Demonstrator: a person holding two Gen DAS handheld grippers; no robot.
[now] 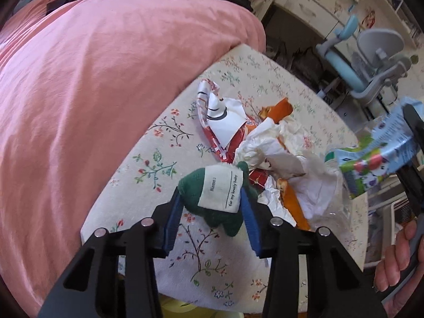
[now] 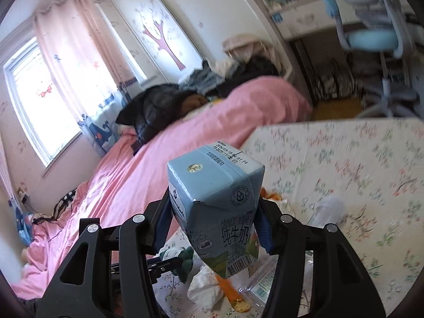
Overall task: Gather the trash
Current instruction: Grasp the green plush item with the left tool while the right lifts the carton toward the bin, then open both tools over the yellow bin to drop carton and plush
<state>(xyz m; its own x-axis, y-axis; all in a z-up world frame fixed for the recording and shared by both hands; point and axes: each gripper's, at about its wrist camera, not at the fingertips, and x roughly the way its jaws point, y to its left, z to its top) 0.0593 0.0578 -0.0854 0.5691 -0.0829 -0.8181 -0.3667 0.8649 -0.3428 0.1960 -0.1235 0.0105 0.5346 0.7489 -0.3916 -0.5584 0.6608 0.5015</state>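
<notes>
My left gripper (image 1: 210, 198) is shut on a small green knitted sock (image 1: 212, 201) with a white name label, low over the floral sheet (image 1: 164, 143). Behind it lies a trash pile: a red and white wrapper (image 1: 220, 122), crumpled white tissue (image 1: 270, 143), orange peel (image 1: 281, 108) and clear plastic (image 1: 336, 206). My right gripper (image 2: 212, 212) is shut on a blue and green milk carton (image 2: 214, 201), held up above the pile. The carton also shows at the right of the left wrist view (image 1: 376, 159). Tissue (image 2: 206, 286) and peel (image 2: 233, 291) lie below it.
A pink quilt (image 1: 106, 79) covers the bed to the left, with dark clothes (image 2: 159, 108) piled on it. A grey and blue desk chair (image 1: 371, 61) and a white desk (image 1: 304, 0) stand beyond the bed's far edge. A window (image 2: 34, 98) is at far left.
</notes>
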